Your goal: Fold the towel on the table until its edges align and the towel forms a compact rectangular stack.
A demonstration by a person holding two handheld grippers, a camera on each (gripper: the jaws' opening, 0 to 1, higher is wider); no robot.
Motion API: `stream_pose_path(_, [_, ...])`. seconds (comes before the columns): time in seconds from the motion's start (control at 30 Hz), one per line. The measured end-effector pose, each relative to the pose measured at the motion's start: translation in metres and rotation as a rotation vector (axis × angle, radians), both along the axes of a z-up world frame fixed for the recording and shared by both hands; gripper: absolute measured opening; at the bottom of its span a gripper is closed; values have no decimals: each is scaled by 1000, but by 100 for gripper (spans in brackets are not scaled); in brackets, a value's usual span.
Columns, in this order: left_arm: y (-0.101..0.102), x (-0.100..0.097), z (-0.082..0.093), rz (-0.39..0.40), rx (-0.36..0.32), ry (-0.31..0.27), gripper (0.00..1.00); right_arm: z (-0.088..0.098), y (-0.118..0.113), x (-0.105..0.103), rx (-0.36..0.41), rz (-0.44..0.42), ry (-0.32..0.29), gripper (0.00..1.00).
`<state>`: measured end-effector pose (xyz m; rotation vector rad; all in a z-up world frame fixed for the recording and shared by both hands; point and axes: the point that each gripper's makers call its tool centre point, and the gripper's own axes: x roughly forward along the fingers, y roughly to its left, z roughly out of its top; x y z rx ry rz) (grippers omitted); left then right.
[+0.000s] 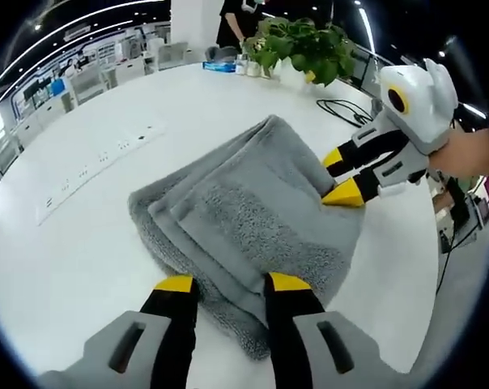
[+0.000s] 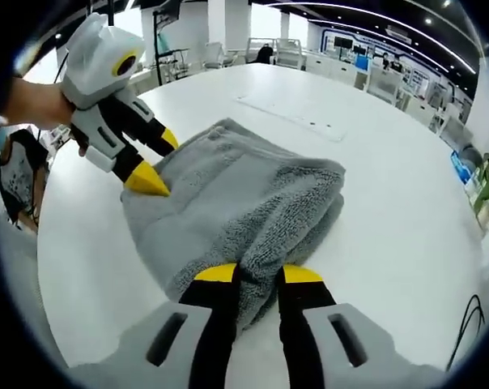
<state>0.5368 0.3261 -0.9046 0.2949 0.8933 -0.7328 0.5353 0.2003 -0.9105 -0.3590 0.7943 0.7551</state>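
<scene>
The grey terry-cloth towel (image 1: 253, 219) lies folded into several layers on the round white table (image 1: 82, 243), a thick, rumpled bundle near the table's edge closest to the person. In the left gripper view its layers step down toward the left, with one narrower fold lying on top of a wider one. In the right gripper view the same towel (image 2: 236, 211) shows a rounded, doubled-over edge on its right side.

The left gripper (image 1: 232, 284), black-fingered with yellow tips, has its jaws set apart astride the towel's near corner, the cloth running between them; whether they pinch it I cannot tell. Seen in the right gripper view, the left gripper (image 2: 151, 170) touches the far left edge of the towel with its yellow tips.

The right gripper (image 2: 257, 275) has its jaws drawn close on a fold of the towel's near edge, which bulges up between the yellow tips, so it is grasping the cloth. In the left gripper view, the right gripper (image 1: 342, 174) presses into the towel's right side, a hand (image 1: 471, 154) behind its white housing.

Farther off on the table stand a leafy green potted plant (image 1: 305, 44), a black cable (image 1: 346, 109) and a flat white strip of sockets (image 1: 99, 162). A person in dark clothes (image 1: 240, 20) stands beyond the table.
</scene>
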Motion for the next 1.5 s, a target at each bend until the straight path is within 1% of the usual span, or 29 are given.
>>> stream_pose_path(0.27, [2, 1, 2, 22, 12, -15, 34, 3, 0, -3, -6, 0, -2, 18])
stream_pose_path(0.33, [4, -1, 5, 39, 9, -23, 35, 4, -1, -1, -1, -27, 2, 20])
stream_pose_path(0.43, [8, 1, 9, 60, 6, -48, 39, 9, -3, 0, 44, -76, 2, 22])
stream_pose_path(0.53, [14, 1, 17, 80, 15, -90, 46, 16, -6, 1, 108, -93, -9, 22])
stream_pose_path(0.57, [15, 1, 19, 83, 16, -95, 48, 17, -9, 1, 105, -91, -15, 24])
stream_pose_path(0.63, [19, 2, 22, 95, 15, -103, 51, 26, -12, 2, 116, -94, -51, 28])
stream_pose_path(0.67, [20, 2, 24, 97, 16, -112, 52, 35, -10, 4, 147, -98, -84, 31])
stream_pose_path(0.7, [21, 3, 29, 94, 20, -135, 53, 41, -9, 4, 165, -100, -100, 34])
stream_pose_path(0.77, [23, 1, 35, 94, 25, -154, 56, 47, -7, 1, 181, -101, -101, 40])
stream_pose_path(0.8, [24, 1, 39, 98, 23, -162, 59, 49, -5, -2, 189, -96, -97, 45])
stream_pose_path(0.87, [25, 0, 46, 102, 14, -179, 61, 49, -4, -6, 178, -86, -103, 54])
stream_pose_path(0.9, [25, 0, 49, 100, 11, -190, 63, 51, -2, -9, 173, -78, -117, 59])
stream_pose_path(0.93, [25, -2, 53, 102, 10, -198, 64, 52, -2, -11, 172, -75, -123, 61])
stream_pose_path(1.1, [31, -8, 66, 110, 19, -234, 72, 60, -1, -23, 163, -59, -133, 66])
stream_pose_path(1.17, [32, -13, 68, 117, 15, -230, 74, 63, -1, -26, 153, -50, -141, 69])
stream_pose_path(1.23, [34, -18, 73, 114, 24, -243, 75, 68, -1, -28, 160, -49, -149, 72])
stream_pose_path(1.4, [39, -28, 83, 123, 23, -266, 78, 81, -1, -33, 169, -56, -172, 78])
stream_pose_path(1.47, [40, -34, 89, 129, 18, -283, 79, 86, -1, -36, 165, -49, -188, 83])
stream_pose_path(1.5, [41, -37, 91, 135, 16, -294, 80, 88, -2, -37, 148, -40, -211, 86])
